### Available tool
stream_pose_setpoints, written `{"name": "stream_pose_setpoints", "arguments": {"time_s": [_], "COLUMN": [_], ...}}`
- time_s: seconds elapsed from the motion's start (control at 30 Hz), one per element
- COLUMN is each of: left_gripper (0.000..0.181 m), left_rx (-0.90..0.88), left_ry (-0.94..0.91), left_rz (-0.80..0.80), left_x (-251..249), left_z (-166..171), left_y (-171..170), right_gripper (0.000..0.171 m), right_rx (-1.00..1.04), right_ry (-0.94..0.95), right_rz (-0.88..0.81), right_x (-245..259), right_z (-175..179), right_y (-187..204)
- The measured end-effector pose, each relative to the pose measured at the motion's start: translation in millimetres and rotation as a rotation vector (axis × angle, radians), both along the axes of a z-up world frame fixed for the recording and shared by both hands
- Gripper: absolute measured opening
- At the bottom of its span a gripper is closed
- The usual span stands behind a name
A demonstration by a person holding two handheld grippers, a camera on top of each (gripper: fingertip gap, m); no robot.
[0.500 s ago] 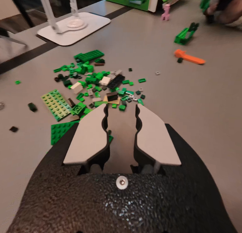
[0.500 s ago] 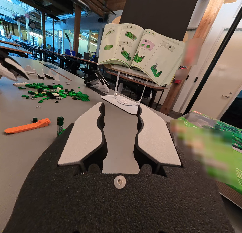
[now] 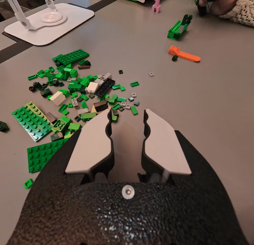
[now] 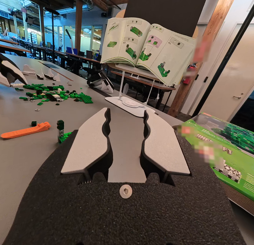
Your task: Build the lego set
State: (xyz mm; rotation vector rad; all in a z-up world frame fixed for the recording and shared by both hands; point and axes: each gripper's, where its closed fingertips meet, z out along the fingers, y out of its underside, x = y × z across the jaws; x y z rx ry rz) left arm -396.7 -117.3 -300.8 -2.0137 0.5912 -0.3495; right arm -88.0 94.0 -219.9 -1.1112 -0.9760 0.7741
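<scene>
- Left wrist view: the left hand-held gripper [image 3: 127,112] is hovering over the desk [image 3: 192,114] with its jaws apart and nothing between them, at the near edge of the loose brick pile [image 3: 82,89].
- The pile is lying to the left, with a large studded green plate [image 3: 32,121] at its near left; many bricks are waiting to be used, so I judge the build far from done.
- The small green sub-assembly [image 3: 178,29] is standing far right, well apart from the pile, with the orange brick separator [image 3: 184,56] near it.
- Right wrist view: the right hand-held gripper [image 4: 126,111] is also gaping empty, pointing at the instruction booklet [image 4: 145,48], which is lying open on a white stand [image 4: 130,103].
- The sub-assembly is showing at the left beside this gripper's body, its dark green post [image 4: 60,128] upright; the set box [image 4: 225,148] is sitting at the right.
</scene>
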Motion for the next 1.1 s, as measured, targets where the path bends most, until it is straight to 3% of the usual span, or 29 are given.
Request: {"name": "stream_pose_setpoints", "arguments": {"time_s": [0.5,0.6,0.77,1.1], "left_gripper": [0.043,0.046,0.042,0.031], "left_rx": [-0.001,0.07,0.114,0.063], "left_ry": [0.03,0.096,0.16,0.129], "left_rz": [0.02,0.178,0.585,0.531], "left_x": [-3.4,-31.5,-103.4,-91.1], "left_z": [-1.3,8.7,19.5,9.4], "left_y": [0.3,6.0,4.6,9.2], "right_gripper": [0.041,0.04,0.04,0.038], "right_rx": [-0.019,-0.012,-0.007,-0.005], "right_ry": [-0.008,-0.015,-0.019,-0.024], "right_rz": [-0.005,-0.006,-0.009,-0.012], "right_x": [0.0,-0.6,-0.7,-1.1], "right_z": [-2.3,-3.0,-3.2,-3.8], "right_y": [1.7,1.2,1.2,1.4]}}
